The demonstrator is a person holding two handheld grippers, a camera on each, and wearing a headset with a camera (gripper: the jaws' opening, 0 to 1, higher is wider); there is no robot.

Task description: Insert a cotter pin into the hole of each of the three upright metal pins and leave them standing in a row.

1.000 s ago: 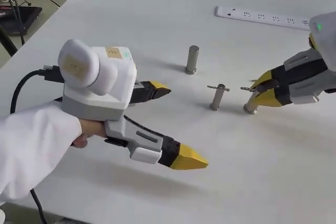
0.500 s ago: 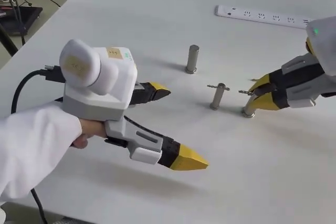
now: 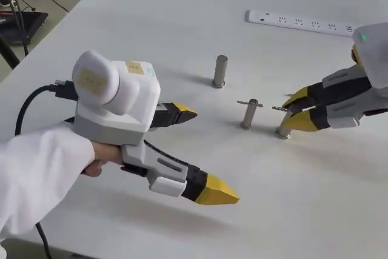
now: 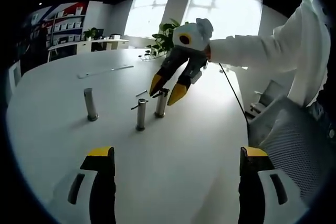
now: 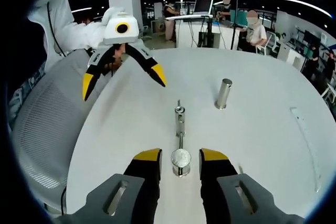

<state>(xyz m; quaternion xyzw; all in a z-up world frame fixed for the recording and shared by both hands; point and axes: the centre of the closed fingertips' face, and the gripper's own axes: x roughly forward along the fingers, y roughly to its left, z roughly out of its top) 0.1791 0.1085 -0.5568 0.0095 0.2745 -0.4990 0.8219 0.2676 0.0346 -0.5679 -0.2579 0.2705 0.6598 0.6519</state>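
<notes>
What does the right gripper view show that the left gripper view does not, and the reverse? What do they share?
Right gripper view: the round top face of the nearest metal pin between its own jaws, and people at a far desk. Left gripper view: bright windows and a plant. Both: all three upright pins, with a cotter pin through the middle pin, and the opposite gripper, open: the left gripper in one, the right gripper in the other.

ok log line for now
left gripper open | right gripper open, jaws flanking near pin | cotter pin in it | middle pin pinned | far pin bare
</notes>
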